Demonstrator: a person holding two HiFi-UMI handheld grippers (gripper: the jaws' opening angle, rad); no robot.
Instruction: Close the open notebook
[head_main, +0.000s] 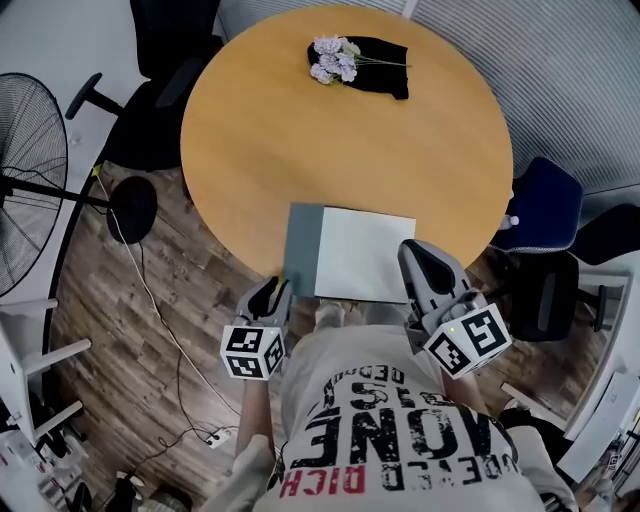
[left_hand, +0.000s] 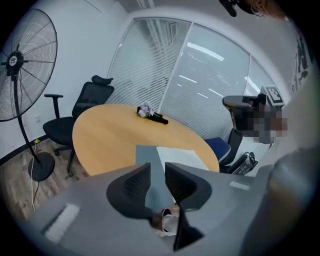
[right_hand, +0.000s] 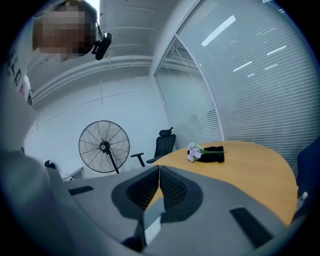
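Nearest us, the left tool hangs just off the near left corner of the notebook. Its jaws stand apart, with nothing between the pads; through the gap we see the grey-blue cover. The right tool is over the notebook's near right edge, its jaws closed tip to tip; we cannot tell whether it touches the page. The notebook lies open at the near rim of the round wooden bench, cover spread left and white page right. Well beyond the notebook, at the bench's far side, lilac flowers rest on a black cloth. Right of the notebook, off the bench, stands a blue chair; far to its left, a standing fan.
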